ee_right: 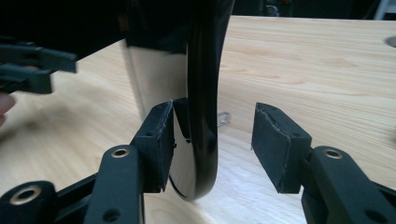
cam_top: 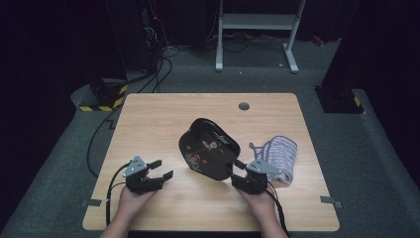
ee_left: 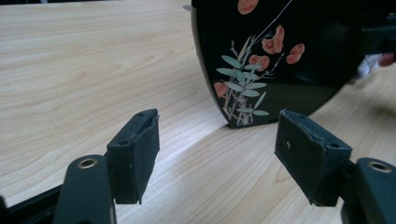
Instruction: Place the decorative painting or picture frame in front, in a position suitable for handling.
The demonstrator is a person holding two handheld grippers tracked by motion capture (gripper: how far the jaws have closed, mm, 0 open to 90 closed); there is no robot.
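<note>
The black tray (cam_top: 209, 148), painted with flowers, stood tilted on its lower edge near the middle of the table (cam_top: 148, 119), a striped cloth (cam_top: 280, 154) lying just to the right of it. The right gripper (cam_top: 241, 171) was at the tray's near right corner; the rim sat between its jaws, touching the left pad, while the other pad stood clear, so the grip looked released. The left gripper (cam_top: 164, 169) waited to the left of the tray, jaws apart and empty. The step in hand seemed to be setting the tray down. Next, the right gripper would need to draw back from the tray's rim without tipping it.
</note>
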